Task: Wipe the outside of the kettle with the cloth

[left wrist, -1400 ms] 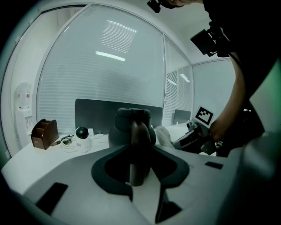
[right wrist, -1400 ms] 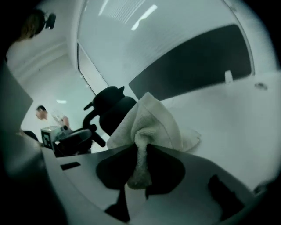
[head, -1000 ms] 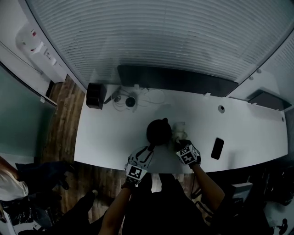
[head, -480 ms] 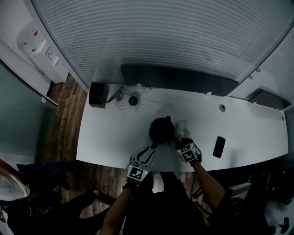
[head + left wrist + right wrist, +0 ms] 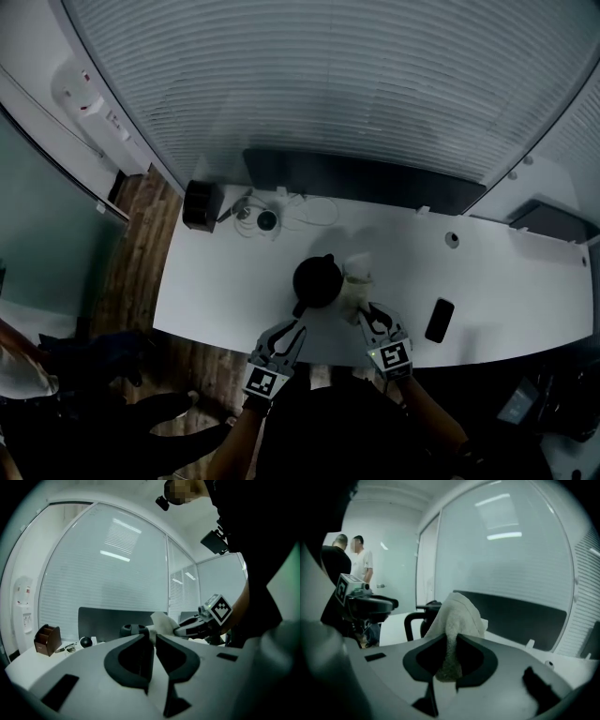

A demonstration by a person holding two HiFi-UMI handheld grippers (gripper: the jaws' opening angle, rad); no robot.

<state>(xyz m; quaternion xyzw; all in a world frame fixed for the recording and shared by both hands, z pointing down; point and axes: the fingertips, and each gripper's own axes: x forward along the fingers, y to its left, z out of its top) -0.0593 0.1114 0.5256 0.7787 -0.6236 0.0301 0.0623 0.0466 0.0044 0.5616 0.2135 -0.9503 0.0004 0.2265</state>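
The kettle point(image 5: 315, 279) stood upright about midway along the white table point(image 5: 216, 281), nearer the front edge than the back, with its handle turned toward the person. The left gripper point(image 5: 291, 330) hung over that front edge just short of the handle and clear of it. Its jaws had just been closing, and a narrow gap remained between them with nothing in it. The right gripper point(image 5: 372, 314) was also above the front edge, its jaws clenched on the pale cloth point(image 5: 355, 281). The cloth was bunched up just beside the kettle's right side; the views did not show whether the two touched.

To the kettle's left the table lay bare up to the left edge. A dark phone point(image 5: 439, 320) lay to the right near the front edge, well apart from the kettle. At the back left corner sat a brown box point(image 5: 202, 204), with loose cables point(image 5: 309, 208) and a small round object point(image 5: 267, 220) beside it. A dark panel point(image 5: 375, 183) ran along the rear edge.
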